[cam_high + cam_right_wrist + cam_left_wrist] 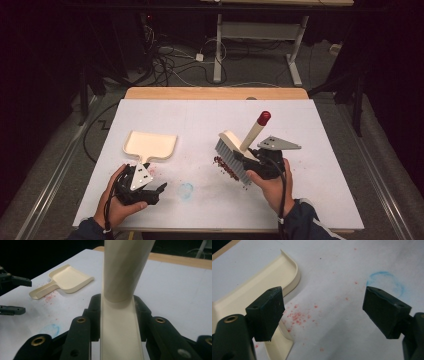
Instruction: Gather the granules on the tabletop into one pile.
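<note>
One brush (235,150) in right gripper (250,162); one dustpan (150,145); left gripper (152,192) empty.

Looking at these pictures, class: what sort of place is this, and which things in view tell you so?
Probably a lab or test workshop, not a home: a white-covered table stands on a grey floor, loose cables trail behind it, and a second bench frame stands beyond in a dark room.

Left tool (159,189) agape; right tool (240,158) clamped, raised.
</note>
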`<state>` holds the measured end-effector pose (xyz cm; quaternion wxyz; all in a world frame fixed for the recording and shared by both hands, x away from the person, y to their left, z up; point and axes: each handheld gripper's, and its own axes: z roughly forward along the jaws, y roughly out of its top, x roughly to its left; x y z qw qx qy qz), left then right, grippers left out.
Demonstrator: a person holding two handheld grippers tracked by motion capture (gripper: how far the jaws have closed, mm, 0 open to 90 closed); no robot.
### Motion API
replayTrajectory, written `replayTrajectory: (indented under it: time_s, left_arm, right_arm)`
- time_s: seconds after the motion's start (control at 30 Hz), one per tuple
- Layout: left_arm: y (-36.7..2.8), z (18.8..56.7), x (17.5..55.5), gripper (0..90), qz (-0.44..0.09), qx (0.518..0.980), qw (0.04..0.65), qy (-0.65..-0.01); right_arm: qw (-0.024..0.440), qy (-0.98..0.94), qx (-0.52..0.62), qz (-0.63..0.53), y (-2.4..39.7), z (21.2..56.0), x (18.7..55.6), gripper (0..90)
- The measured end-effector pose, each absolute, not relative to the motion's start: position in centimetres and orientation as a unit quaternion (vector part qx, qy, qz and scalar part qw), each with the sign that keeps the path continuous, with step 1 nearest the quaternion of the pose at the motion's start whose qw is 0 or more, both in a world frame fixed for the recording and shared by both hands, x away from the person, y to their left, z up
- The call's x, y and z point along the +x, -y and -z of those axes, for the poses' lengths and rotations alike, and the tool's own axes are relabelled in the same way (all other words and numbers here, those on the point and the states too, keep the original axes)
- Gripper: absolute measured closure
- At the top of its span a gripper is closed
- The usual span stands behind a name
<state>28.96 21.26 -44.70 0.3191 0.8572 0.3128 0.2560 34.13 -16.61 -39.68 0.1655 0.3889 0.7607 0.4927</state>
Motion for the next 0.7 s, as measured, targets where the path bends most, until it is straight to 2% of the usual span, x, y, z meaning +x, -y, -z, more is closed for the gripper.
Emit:
replayTrajectory:
  time_s: [0.17, 0.33, 0.5, 0.7]
  left_arm:
    - [-21.1, 44.7, 28.8, 16.9, -0.262, 0.857, 0.320, -0.309]
    - [-20.9, 44.7, 28.9, 17.0, -0.263, 0.859, 0.317, -0.304]
    - [-20.6, 44.7, 29.1, 16.9, -0.262, 0.861, 0.315, -0.302]
    - [-20.3, 44.8, 29.1, 17.0, -0.260, 0.863, 0.314, -0.298]
  right_arm:
    - [0.211, -0.763, 0.382, -0.477, 19.4, 38.7, 33.2, 66.8]
    - [0.267, -0.766, 0.390, -0.436, 21.7, 39.2, 32.9, 66.8]
    - [0.271, -0.768, 0.407, -0.415, 22.7, 40.1, 33.2, 66.8]
    - [0.283, -0.782, 0.408, -0.377, 21.5, 41.7, 33.4, 66.8]
